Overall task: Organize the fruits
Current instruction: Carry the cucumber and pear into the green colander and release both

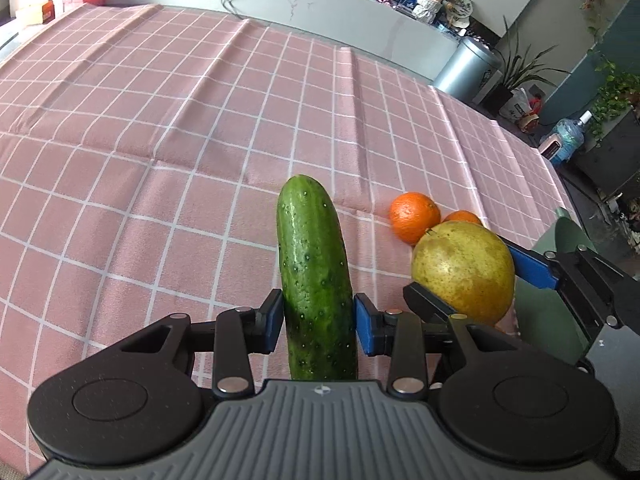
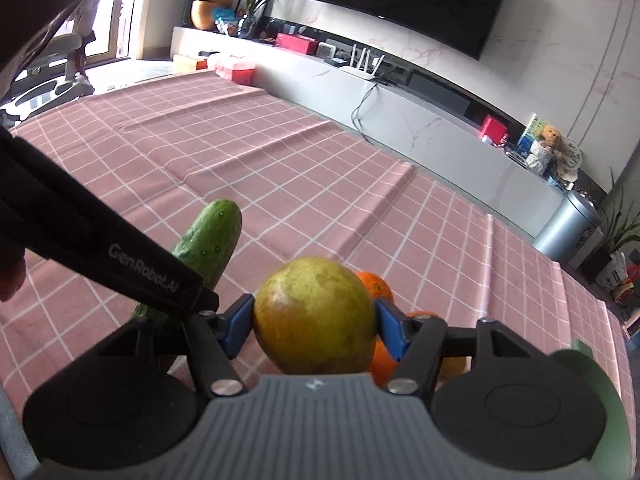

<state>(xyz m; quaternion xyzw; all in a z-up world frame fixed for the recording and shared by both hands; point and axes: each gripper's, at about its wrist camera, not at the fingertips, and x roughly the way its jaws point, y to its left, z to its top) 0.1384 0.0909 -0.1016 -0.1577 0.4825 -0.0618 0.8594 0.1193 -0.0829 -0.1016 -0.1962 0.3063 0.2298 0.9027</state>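
Observation:
My left gripper [image 1: 318, 322] is shut on a green cucumber [image 1: 314, 272], which points forward between the blue pads above the pink checked cloth [image 1: 160, 140]. My right gripper [image 2: 316, 324] is shut on a yellow-green pear [image 2: 316, 316]. In the left wrist view the pear [image 1: 466, 268] and the right gripper [image 1: 460, 276] sit just right of the cucumber. Two oranges [image 1: 414, 216] lie on the cloth behind the pear, one mostly hidden. In the right wrist view the cucumber [image 2: 212, 236] shows at the left, partly behind the left gripper's body, and oranges [image 2: 376, 286] peek out behind the pear.
A green chair back [image 1: 568, 240] stands at the table's right edge. A grey cabinet [image 2: 420, 120] with boxes, a router and a toy bear runs behind the table. A metal bin [image 1: 468, 68] and potted plants stand at the far right.

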